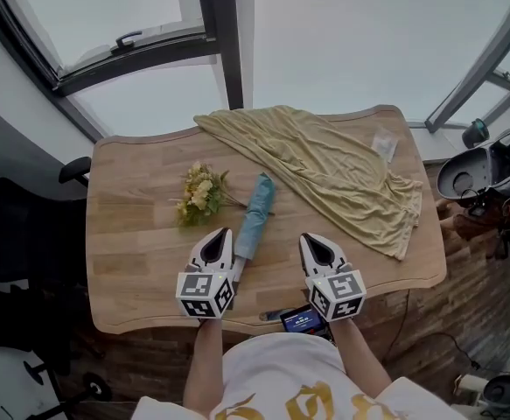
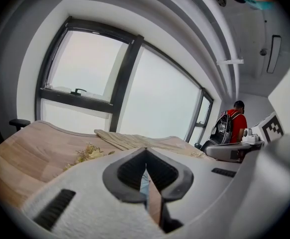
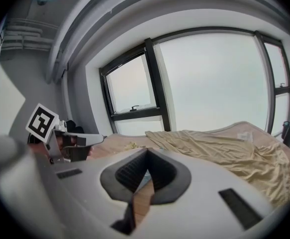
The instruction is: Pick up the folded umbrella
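Head view is showing me the folded umbrella [image 1: 255,217] lying near the middle of the bench [image 1: 132,243], its length running roughly 12 to 6. My left tool [image 1: 222,234] is sitting just beside its near end, at 7 o'clock, jaws pressed together on nothing. My right tool [image 1: 311,241] is hovering at the umbrella's 4 o'clock, likewise closed and empty. A yellow cloth [image 1: 342,169] is lying toward 2 o'clock.
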The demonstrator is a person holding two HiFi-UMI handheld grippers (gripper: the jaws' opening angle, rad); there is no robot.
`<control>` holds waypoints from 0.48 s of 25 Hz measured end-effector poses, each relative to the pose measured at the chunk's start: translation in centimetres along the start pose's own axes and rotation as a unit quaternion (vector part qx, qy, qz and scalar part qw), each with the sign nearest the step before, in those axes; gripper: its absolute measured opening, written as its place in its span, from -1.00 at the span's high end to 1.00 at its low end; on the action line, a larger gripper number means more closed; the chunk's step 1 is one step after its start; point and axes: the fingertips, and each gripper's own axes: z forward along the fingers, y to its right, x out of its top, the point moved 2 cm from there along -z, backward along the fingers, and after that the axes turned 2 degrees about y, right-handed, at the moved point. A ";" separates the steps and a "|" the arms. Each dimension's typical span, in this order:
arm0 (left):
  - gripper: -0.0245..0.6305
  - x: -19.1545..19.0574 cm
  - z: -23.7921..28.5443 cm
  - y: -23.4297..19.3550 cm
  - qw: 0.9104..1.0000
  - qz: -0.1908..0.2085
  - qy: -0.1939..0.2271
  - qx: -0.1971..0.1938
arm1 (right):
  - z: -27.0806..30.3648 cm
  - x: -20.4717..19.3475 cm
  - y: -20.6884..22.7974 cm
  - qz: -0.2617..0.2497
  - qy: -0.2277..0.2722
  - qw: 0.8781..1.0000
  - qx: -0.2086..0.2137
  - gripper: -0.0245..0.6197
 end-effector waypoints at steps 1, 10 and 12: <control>0.89 0.0 0.1 -0.1 1.000 0.001 -0.001 0.001 | 0.2 0.0 0.0 0.001 -0.001 1.000 0.002 0.89; 0.89 -1.0 2.0 -1.3 1.000 0.002 -0.018 0.019 | 2.1 -1.2 1.3 0.008 -0.025 1.000 0.005 0.89; 0.89 -1.5 2.6 -1.4 0.999 0.002 -0.027 0.018 | 2.5 -1.6 1.8 0.011 -0.034 0.999 0.001 0.89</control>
